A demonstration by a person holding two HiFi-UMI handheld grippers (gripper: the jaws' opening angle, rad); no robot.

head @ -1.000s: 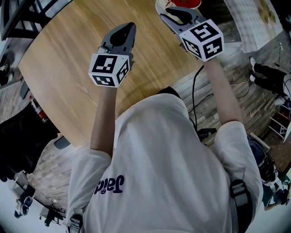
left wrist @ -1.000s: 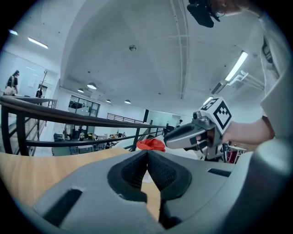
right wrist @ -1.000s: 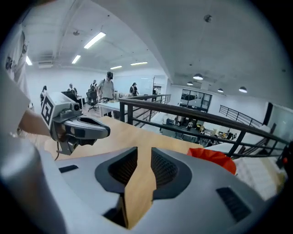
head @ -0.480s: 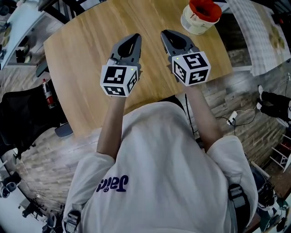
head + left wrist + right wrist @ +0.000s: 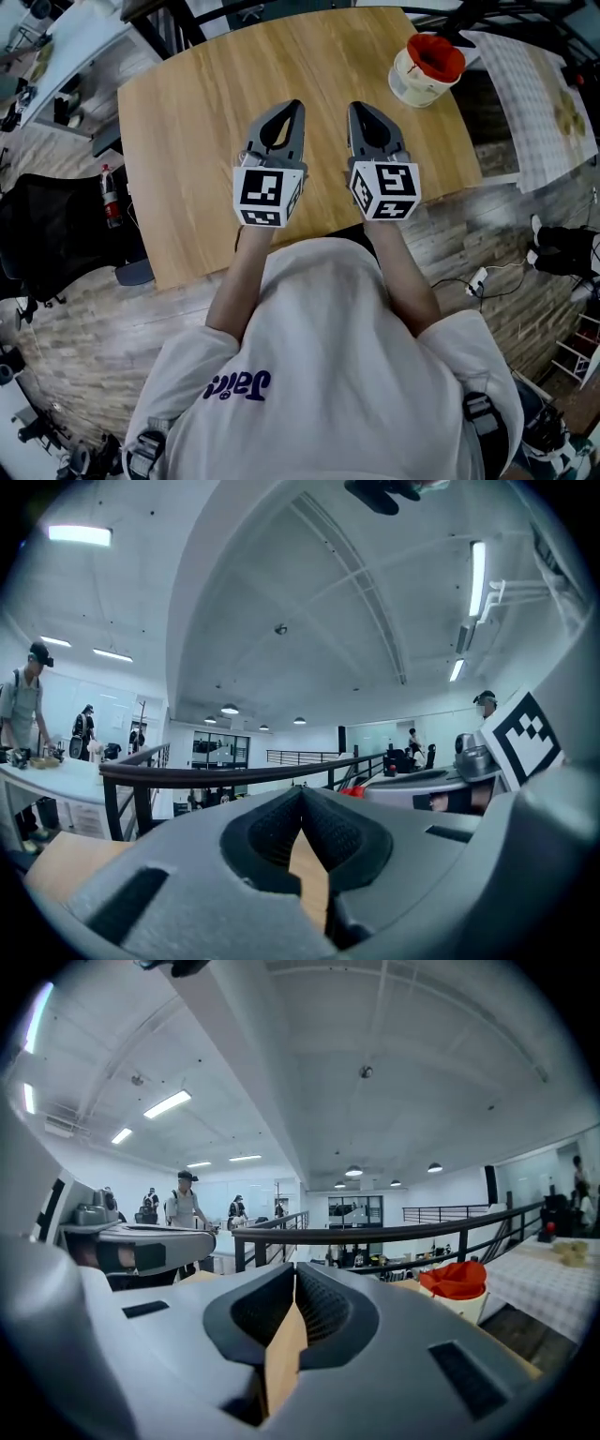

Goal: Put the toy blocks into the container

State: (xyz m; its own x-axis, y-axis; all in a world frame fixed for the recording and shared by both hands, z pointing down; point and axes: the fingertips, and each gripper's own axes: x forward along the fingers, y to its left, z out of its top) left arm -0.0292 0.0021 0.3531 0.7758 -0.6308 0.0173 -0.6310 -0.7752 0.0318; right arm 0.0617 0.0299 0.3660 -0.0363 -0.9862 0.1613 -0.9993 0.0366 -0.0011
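A cream container [image 5: 419,80] with something red [image 5: 434,53] in it stands at the far right of the wooden table [image 5: 187,141]. No loose toy blocks are in view. My left gripper [image 5: 292,105] and right gripper [image 5: 360,107] hover side by side over the table's near middle, pointing level. In the left gripper view the left gripper [image 5: 302,790] is shut, its tips meeting with nothing between them. The right gripper [image 5: 295,1268] has just been closing and is shut and empty. The container [image 5: 459,1299] shows to its right, well apart.
A checked cloth [image 5: 530,94] lies right of the table. A black seat [image 5: 47,234] stands on the floor at the left, and cables [image 5: 487,272] run across the floor at the right. A dark railing [image 5: 394,1234] and distant people lie beyond the table.
Both grippers have drawn back towards the person and come together near the table's front edge. The right one has left the container, which now sits far off to its right.
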